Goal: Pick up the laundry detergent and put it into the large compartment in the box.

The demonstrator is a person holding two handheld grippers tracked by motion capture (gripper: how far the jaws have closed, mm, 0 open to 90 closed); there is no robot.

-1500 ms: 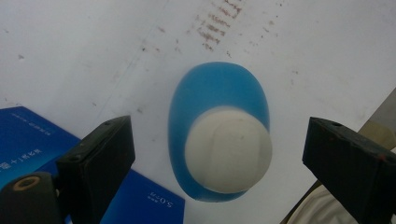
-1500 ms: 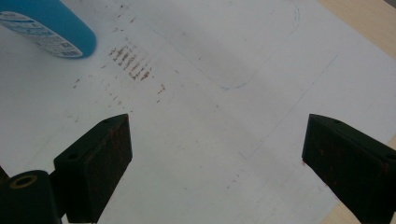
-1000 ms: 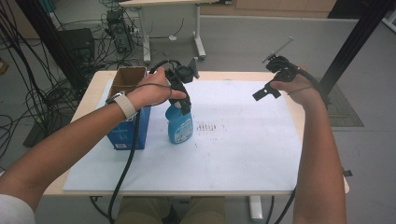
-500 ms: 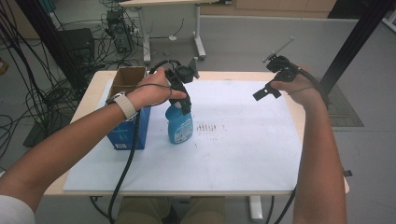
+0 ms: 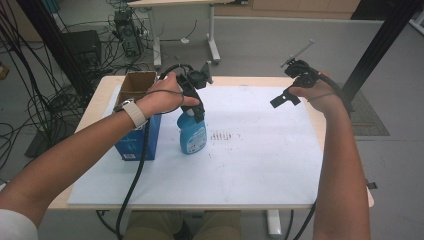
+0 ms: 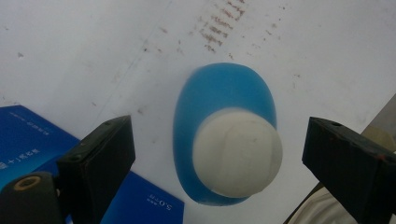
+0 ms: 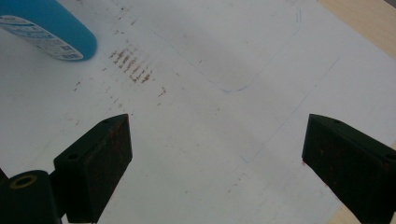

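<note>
Your left forearm reaches in from the worktop's near left corner, wrist bent down, and your left hand (image 5: 162, 97) holds the left gripper (image 5: 198, 111) pointing straight down over a blue bottle (image 5: 192, 132) that stands upright on the white sheet (image 5: 250, 165), towards the sheet's far left part. In the left gripper view the jaws stand wide apart on either side of the bottle's white cap (image 6: 237, 151), touching neither it nor the blue shoulders below. Your right arm runs up along the worktop's right edge, and your right hand (image 5: 320, 95) holds the right gripper (image 5: 282, 100) raised above the far right corner of the sheet, tilted down and inward; its jaws are also spread wide, with nothing between them but bare sheet in the right gripper view. An open cardboard box (image 5: 136, 85) sits near the far left corner of the worktop, with a blue carton (image 5: 134, 142) just in front of it, close beside the bottle on its left; what either holds cannot be told from here. A patch of brown smudges (image 5: 222, 136) marks the sheet just to the right of the bottle.
</note>
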